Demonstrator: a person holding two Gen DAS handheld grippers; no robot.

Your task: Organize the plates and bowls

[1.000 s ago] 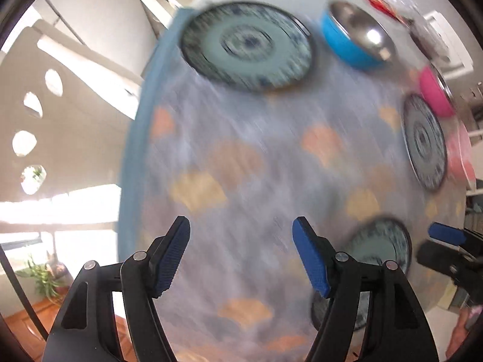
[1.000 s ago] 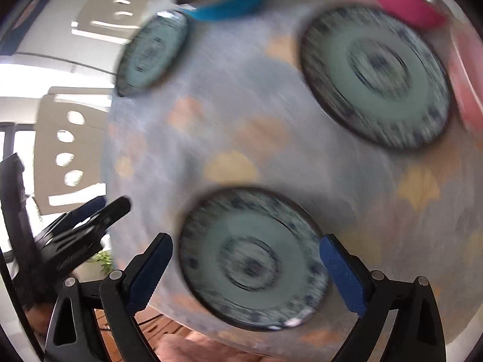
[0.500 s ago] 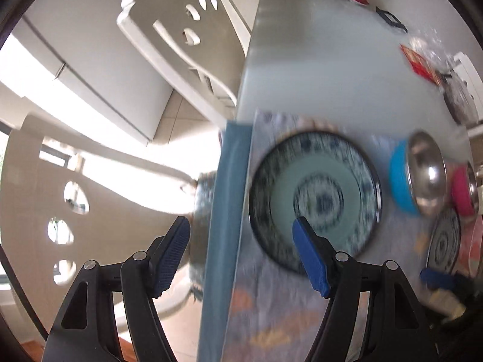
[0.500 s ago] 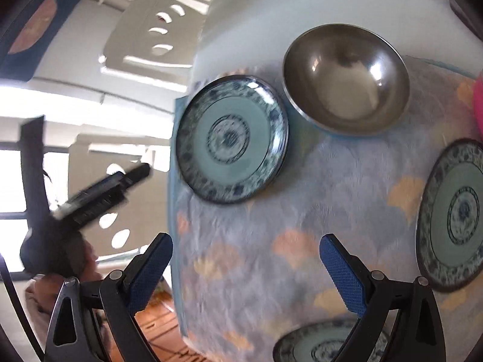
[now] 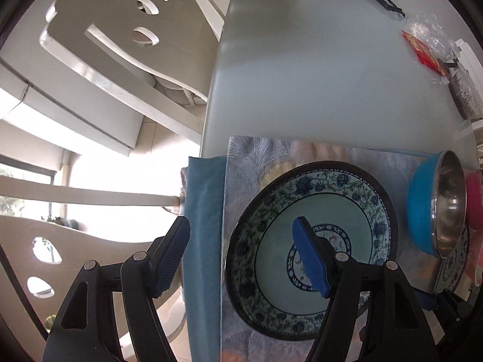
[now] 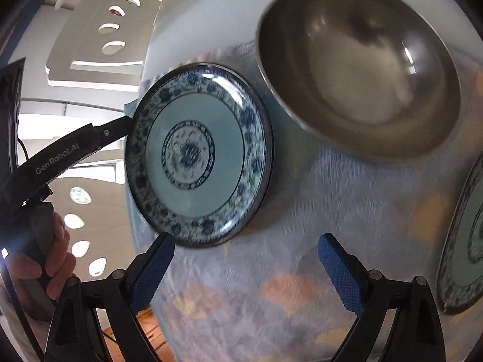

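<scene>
While pointing straight down over the table's near-left corner, left gripper [image 5: 241, 253] with jaws spread wide, nothing between them. One blue pad [image 5: 311, 259] over the middle of the round blue-and-white floral plate with pale green centre [image 5: 332, 199]; other pad off past the plate's left rim, beyond the table edge. Plate flat on the grey patterned cloth with orange fan shapes [image 5: 250, 163], near the cloth's left edge. Blue steel-lined bowl [image 5: 422, 208] just right of the plate, apart from it; pink bowl [image 5: 474, 199] behind that. Bare grey tabletop [image 5: 302, 75] beyond the plate. White cut-out chair back [image 5: 120, 30] left of the table.

Right wrist view: right gripper [image 6: 244, 271] also wide, empty, jaws over bare cloth just below the same plate [image 6: 199, 150]; left pad [image 6: 154, 271] close under the plate's lower rim, contact not clear. Steel bowl interior [image 6: 359, 69] upper right of the plate, rims near. Second floral plate [image 6: 465, 241] far right. Left gripper's black finger [image 6: 75, 147] meeting the plate's left rim; hand [image 6: 57, 259] on its handle.
</scene>
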